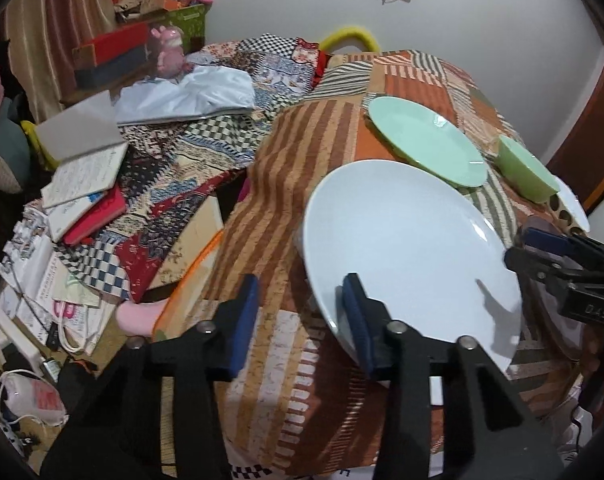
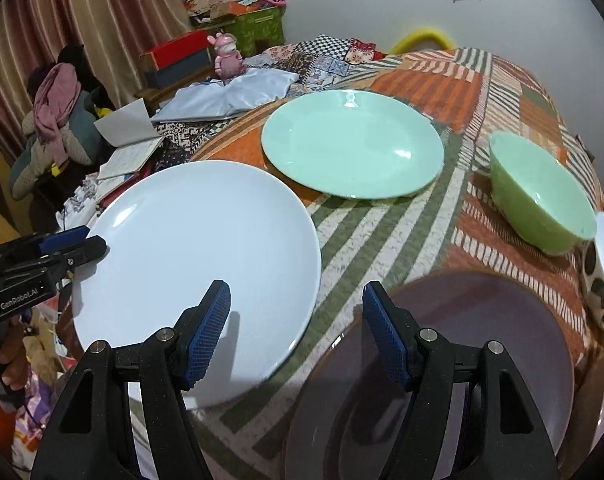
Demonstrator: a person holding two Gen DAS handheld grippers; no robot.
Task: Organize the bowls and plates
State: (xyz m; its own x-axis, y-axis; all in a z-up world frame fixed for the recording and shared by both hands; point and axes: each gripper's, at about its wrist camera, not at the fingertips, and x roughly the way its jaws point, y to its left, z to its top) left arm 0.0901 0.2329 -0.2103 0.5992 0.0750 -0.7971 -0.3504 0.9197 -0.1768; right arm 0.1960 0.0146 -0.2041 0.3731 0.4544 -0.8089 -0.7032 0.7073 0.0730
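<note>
On the bench (image 2: 381, 240), under its patchwork cloth, the white plate (image 2: 198, 264) sits at the near left corner with part of its rim hanging past the edge, which is probably why both tools come at it from the rim. The left claw (image 1: 302, 320) stands apart, one pad over the plate's near rim and the other out over the cloth, gripping nothing. The right claw (image 2: 296, 332) is also apart and empty, hovering between the white plate and the dark plate (image 2: 461, 344) just beside it. Farther back lie the mint plate (image 2: 353, 144) and, well apart to the right, the green bowl (image 2: 541, 196), both flat on the cloth. Judging by this layout, stacking has not begun; the overhanging rim offers the easiest pinch, though a careless nudge could tip the white plate off.
</note>
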